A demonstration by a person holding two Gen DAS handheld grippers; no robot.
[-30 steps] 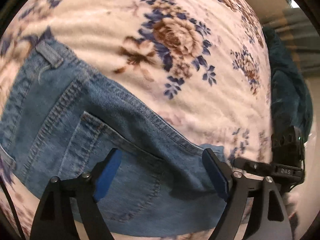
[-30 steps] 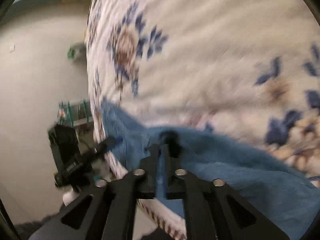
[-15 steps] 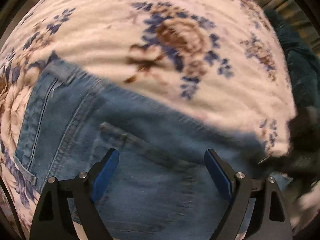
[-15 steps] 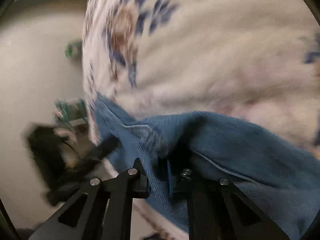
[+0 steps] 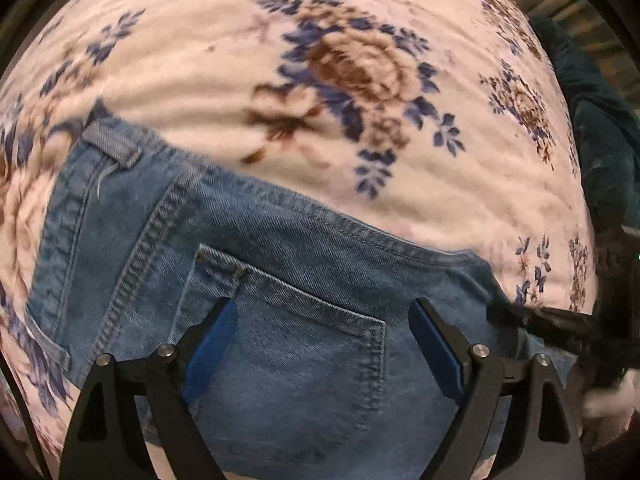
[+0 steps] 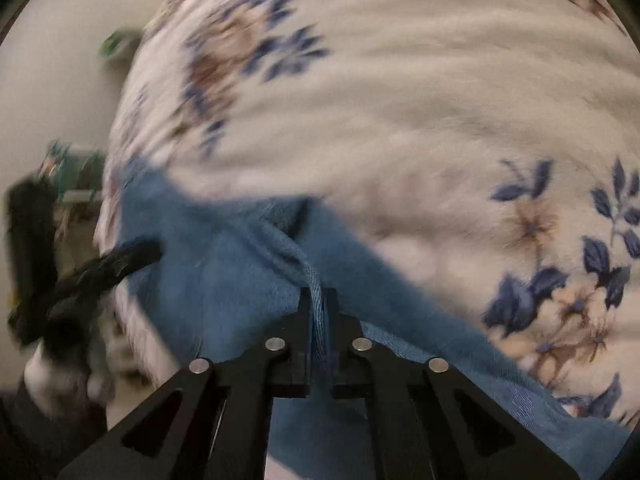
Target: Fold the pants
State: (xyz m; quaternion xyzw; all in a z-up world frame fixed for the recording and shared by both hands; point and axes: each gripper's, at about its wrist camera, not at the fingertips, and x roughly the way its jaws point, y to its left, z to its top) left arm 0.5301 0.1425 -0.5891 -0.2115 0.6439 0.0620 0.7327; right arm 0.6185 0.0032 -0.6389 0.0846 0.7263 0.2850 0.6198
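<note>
Lying flat on a cream blanket printed with blue and brown flowers, the blue jeans show their seat side up in the left wrist view, with a back pocket, a belt loop at the far left corner and the stitched waistband edge running diagonally toward the lower right. The left claw hangs just above the denim with its blue-padded fingers spread wide on either side of the pocket, holding nothing. At the right border of that view the right claw appears as a dark, blurred shape near the corner of the jeans. In the right wrist view its jaws are closed on a bunched ridge of denim, which rises from the fabric and passes between the two black fingertips. The jeans spread out to both sides of that pinch, over the blanket's edge. To the left, beyond the blanket, lies pale floor, and the left claw shows there as a blurred black form.
</note>
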